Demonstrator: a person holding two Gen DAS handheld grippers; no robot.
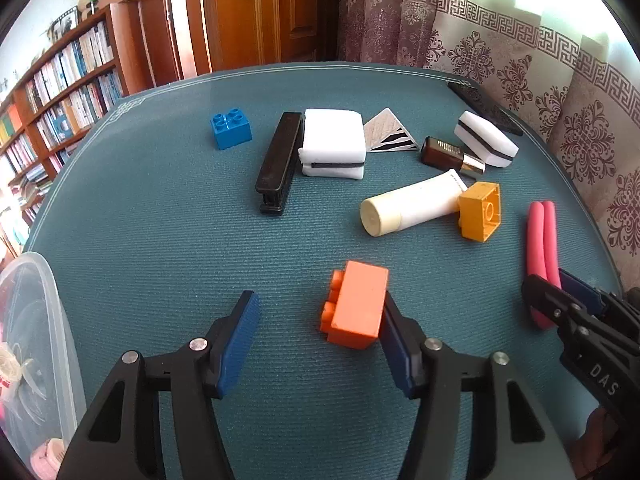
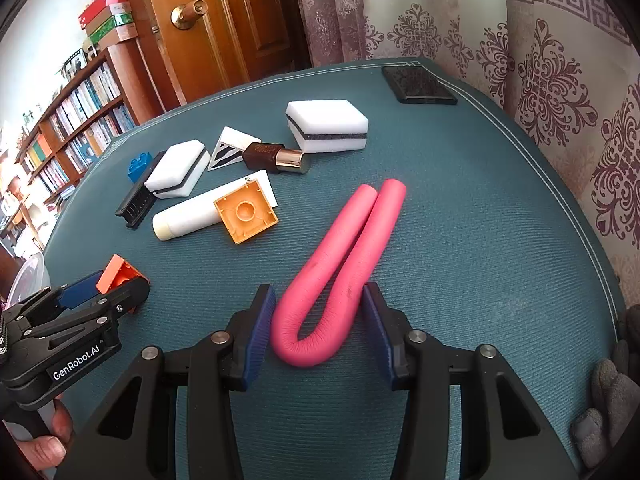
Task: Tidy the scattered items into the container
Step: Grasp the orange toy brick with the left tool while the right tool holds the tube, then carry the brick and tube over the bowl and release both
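Orange brick (image 1: 356,306) lies on teal mat (image 1: 168,216), touching inner pad of our left gripper (image 1: 320,344); jaws wide, nothing held. Right gripper (image 2: 318,328), open, straddles bend of pink foam tube (image 2: 340,264), long axis running fwd. Clear container (image 1: 36,340) sits at left.

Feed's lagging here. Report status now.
Left gripper open, orange block against one finger. Right gripper open, straddling the pink foam tube. Container at left. Nothing blocking.
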